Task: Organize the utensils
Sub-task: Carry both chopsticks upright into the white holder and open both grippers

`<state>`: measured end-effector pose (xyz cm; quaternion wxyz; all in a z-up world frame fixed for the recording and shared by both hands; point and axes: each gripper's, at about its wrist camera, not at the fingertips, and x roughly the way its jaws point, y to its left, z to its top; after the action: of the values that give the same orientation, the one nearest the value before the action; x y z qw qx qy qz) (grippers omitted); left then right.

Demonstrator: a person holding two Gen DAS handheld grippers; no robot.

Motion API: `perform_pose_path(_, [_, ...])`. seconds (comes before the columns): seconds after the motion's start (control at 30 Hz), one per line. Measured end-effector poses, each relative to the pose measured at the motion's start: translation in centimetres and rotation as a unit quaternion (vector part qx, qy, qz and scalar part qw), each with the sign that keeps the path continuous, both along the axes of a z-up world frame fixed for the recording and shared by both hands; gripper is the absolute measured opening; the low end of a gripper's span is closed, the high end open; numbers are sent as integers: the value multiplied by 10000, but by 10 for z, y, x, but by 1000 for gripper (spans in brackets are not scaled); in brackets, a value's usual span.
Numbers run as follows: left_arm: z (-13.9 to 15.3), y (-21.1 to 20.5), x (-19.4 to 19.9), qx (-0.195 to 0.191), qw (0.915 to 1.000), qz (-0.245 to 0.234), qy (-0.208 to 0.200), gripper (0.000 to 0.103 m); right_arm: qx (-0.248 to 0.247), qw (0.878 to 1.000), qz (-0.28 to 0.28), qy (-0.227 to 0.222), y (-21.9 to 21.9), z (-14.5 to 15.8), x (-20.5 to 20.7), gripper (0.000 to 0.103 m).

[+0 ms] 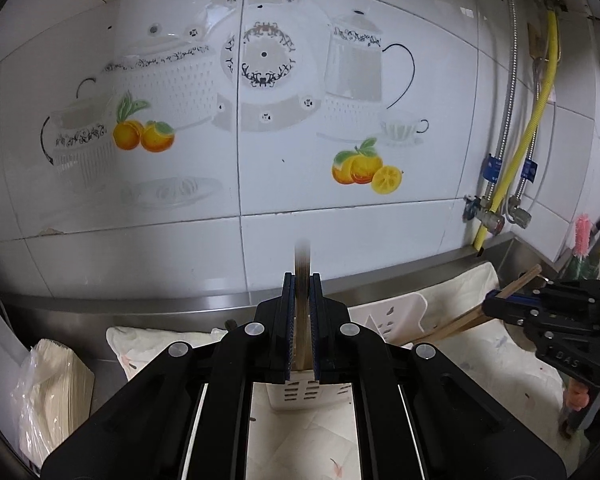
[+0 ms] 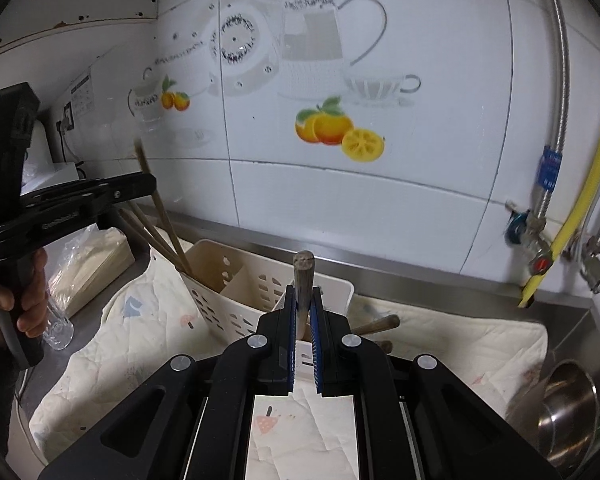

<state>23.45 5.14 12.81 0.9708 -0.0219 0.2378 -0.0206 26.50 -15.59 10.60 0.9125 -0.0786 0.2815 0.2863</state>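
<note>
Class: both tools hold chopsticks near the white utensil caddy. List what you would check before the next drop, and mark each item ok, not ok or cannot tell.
1. Left tool clamps its chopstick: ok.
2. Right tool clamps its chopstick: ok.
3. White caddy upright on the cloth: ok.
4. Left chopstick's tip inside a compartment: cannot tell.
5. Compartment has room beside chopsticks already there: ok.

Glossy white wall tiles [image 1: 340, 232] with printed fruit; brushed steel table [image 2: 420, 276] — dull sheen. The slotted utensil caddy [image 2: 220, 300] is smooth cream plastic. Matt wooden chopsticks [image 2: 160, 216], a quilted cloth mat [image 2: 460, 344] — soft, creased — and a shiny metal bowl [image 2: 568, 412].
</note>
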Motion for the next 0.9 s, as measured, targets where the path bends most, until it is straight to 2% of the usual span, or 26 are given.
perform_pose_path(0.17, [-2,-1,-1,-12,10000,-16,54,9,57,9999,-25,98,-1,-7,5,7])
perform_pose_path(0.3, [0,-3,-8,31,10000,21,-7,32,149,9999,-57,50,-6,-5,3,11])
perform_pose_path(0.37, [2,-5,-13,56,10000,21,-45,34,165,9998,-87,-17,-9,-2,-1,20])
perform_pose_path(0.47, [7,-7,-27,54,9999,45,-157,50,170,9996,-127,-176,-15,3,-10,27])
perform_pose_path(0.53, [9,-10,-36,86,9998,38,-202,52,195,9993,-141,-271,-20,6,-19,33])
perform_pose_path(0.6, [9,-12,-46,91,9997,50,-228,64,216,9989,-157,-390,-26,8,-31,38])
perform_pose_path(0.7, [4,-15,-64,74,9996,89,-265,73,254,9984,-132,-478,-33,6,-51,45])
perform_pose_path(0.77, [-1,-15,-75,25,9997,101,-238,79,280,9984,-122,-485,-36,1,-64,53])
perform_pose_path(0.9, [-18,-17,-98,26,9996,197,-187,87,273,9988,-69,-406,-40,-19,-91,53])
